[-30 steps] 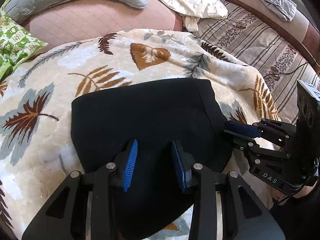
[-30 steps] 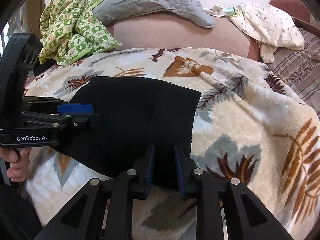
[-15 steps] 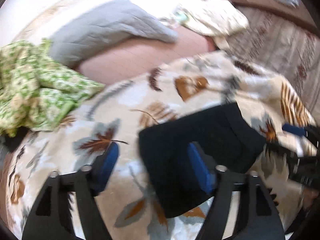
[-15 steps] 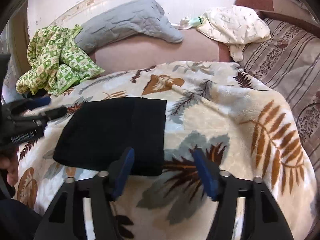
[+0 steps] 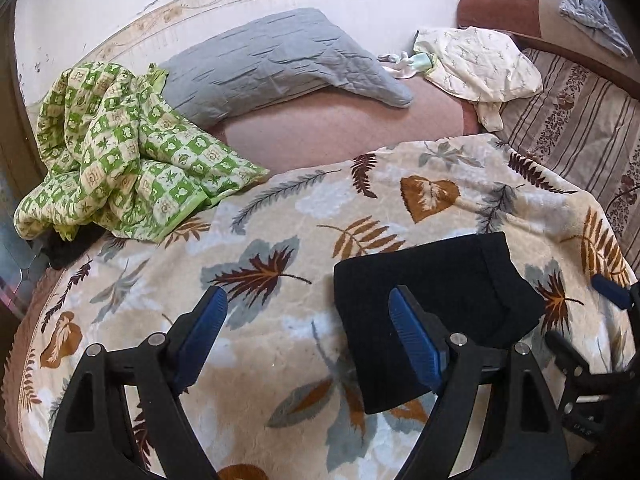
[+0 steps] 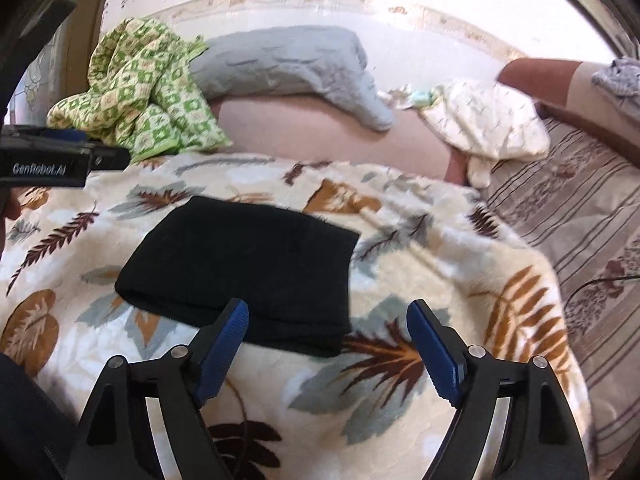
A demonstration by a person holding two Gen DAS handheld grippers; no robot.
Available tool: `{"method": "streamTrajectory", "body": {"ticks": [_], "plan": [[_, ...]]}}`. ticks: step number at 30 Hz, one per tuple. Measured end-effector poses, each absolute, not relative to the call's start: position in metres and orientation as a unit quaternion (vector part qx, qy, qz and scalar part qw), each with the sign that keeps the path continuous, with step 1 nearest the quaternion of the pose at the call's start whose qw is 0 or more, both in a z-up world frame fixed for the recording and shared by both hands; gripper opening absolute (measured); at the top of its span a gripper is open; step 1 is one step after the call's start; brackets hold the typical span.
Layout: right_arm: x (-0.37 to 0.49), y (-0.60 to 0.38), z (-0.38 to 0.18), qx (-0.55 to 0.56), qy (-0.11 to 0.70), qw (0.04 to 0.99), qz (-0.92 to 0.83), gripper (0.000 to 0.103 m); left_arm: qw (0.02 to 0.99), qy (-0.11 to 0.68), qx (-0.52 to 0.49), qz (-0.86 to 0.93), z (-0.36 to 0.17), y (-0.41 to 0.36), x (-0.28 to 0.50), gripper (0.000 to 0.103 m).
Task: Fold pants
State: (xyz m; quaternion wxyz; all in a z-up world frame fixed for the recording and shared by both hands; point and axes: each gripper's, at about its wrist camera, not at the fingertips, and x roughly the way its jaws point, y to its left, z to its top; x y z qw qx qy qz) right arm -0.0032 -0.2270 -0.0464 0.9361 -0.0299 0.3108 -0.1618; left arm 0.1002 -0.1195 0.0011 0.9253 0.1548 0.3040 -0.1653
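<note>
The black pants (image 5: pixel 436 292) lie folded into a compact rectangle on the leaf-patterned blanket (image 5: pixel 280 240); they also show in the right wrist view (image 6: pixel 244 272). My left gripper (image 5: pixel 308 336) is open and empty, held above the blanket to the left of the pants, its right finger over their left edge. My right gripper (image 6: pixel 328 344) is open and empty, held back from the near edge of the pants. Each gripper shows at the edge of the other's view: the right one (image 5: pixel 600 320), the left one (image 6: pixel 60 156).
A green checked quilt (image 5: pixel 112 160) lies bunched at the back left. A grey pillow (image 5: pixel 280 56) and a cream patterned cloth (image 5: pixel 476 60) lie along the wall. A striped sofa cushion (image 5: pixel 576 128) runs along the right, with a grey cloth (image 5: pixel 592 12) on its backrest.
Both grippers have opened wide, let go of the pants and pulled back and up. The left gripper has swung to the left. The pants stay folded on the blanket.
</note>
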Motion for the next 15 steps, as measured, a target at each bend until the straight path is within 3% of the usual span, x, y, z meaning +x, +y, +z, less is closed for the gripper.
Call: {"method": "streamTrajectory", "body": {"ticks": [10, 15], "plan": [[-0.002, -0.247, -0.049, 0.031, 0.346, 0.917, -0.195, 0.084, 0.920, 0.328, 0.131, -0.170, -0.004, -0.105, 0.089, 0.084], [-0.007, -0.274, -0.053, 0.094, 0.367, 0.903, -0.201, 0.084, 0.927, 0.325, 0.108, -0.154, -0.021, -0.089, 0.076, 0.090]]}}
